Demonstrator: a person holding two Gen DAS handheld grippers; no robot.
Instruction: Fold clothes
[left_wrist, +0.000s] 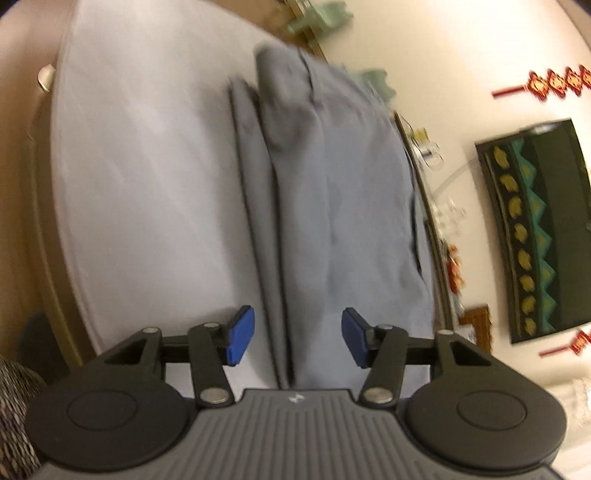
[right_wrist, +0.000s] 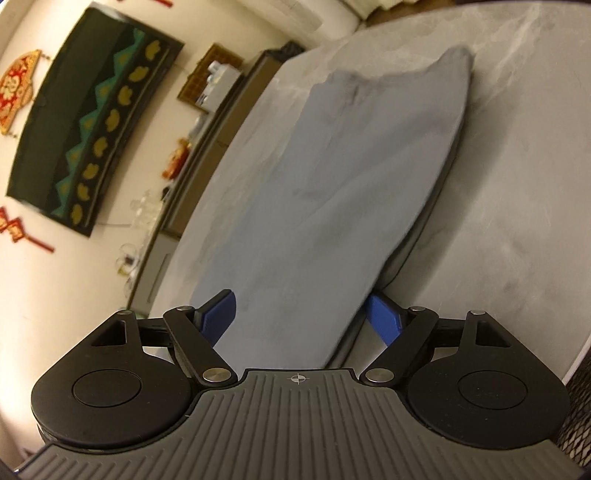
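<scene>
No legible text, label, brand or number in either view. Only a small white crosshair mark on the ribbed grey gripper housing (right_wrist: 297, 377); red and gold wall ornament (right_wrist: 14, 92) too blurred to read.

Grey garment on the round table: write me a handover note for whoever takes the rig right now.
Left gripper: open, nothing held, above the near end of the grey garment.
Right gripper: open, empty, the garment's near end showing between its fingers.
The garment lies lengthwise on the light round table, folded into a long strip with layered edges along one side.
Left: fold the strip across its length, then smooth it.
</scene>
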